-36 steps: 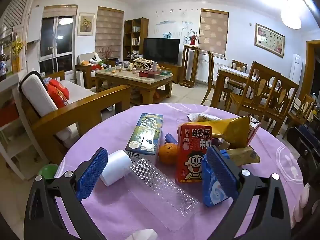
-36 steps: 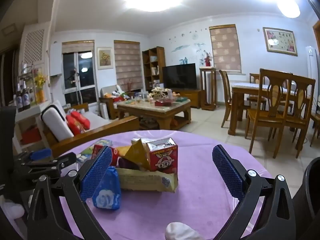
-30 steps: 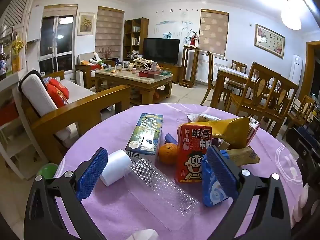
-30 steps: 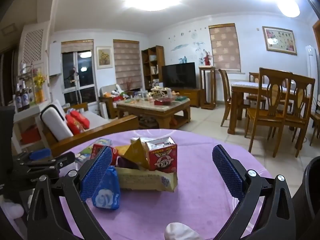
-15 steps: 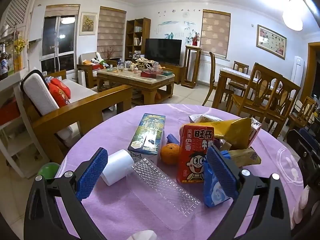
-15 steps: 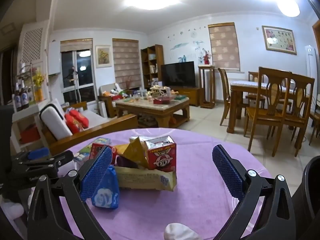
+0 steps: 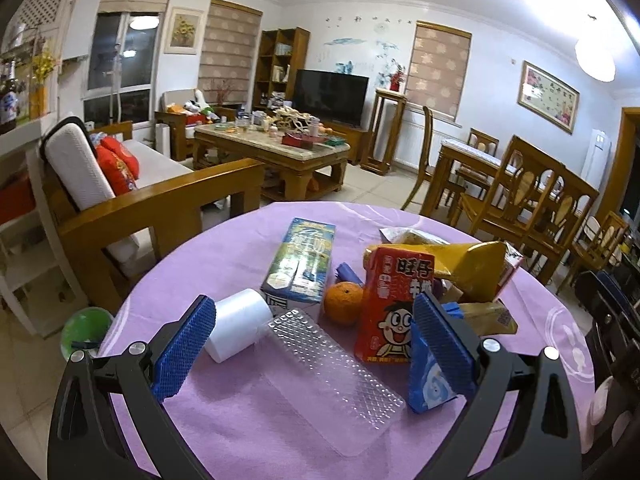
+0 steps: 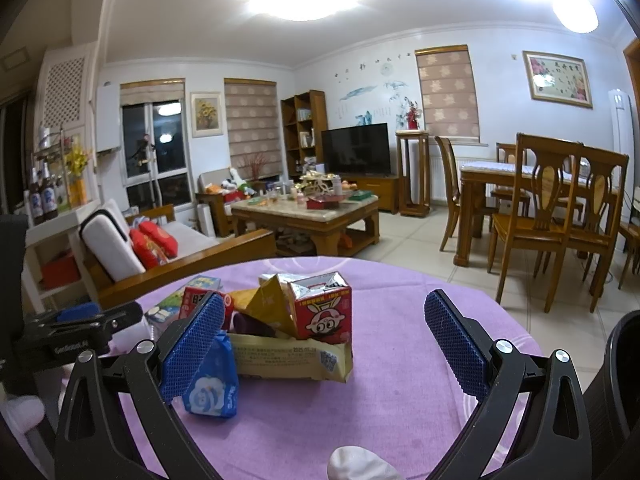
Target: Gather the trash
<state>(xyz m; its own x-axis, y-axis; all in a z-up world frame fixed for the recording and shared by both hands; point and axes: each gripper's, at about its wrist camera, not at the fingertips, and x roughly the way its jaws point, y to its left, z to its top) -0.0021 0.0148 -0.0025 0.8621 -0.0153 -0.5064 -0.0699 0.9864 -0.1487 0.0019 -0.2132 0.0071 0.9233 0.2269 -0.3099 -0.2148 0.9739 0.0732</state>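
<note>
The trash sits in a heap on the round table with the purple cloth [image 7: 224, 248], and nothing has been picked up yet, so this looks like the very start: choosing the first thing to grab. The left gripper [image 7: 316, 340] hangs over the near edge with its jaws wide apart and nothing in them. In front of it lie a clear plastic tray [image 7: 336, 372], a white roll [image 7: 238, 324], a red drink box [image 7: 394, 304] and a small orange [image 7: 343, 303]. The right gripper [image 8: 324, 344] is also spread wide and empty, and faces a torn bunny carton [image 8: 322, 306], a yellow wrapper [image 8: 288, 362] and a blue packet [image 8: 212, 386]. Next, I think one gripper should go down over one piece, like the blue packet, and close on it
</note>
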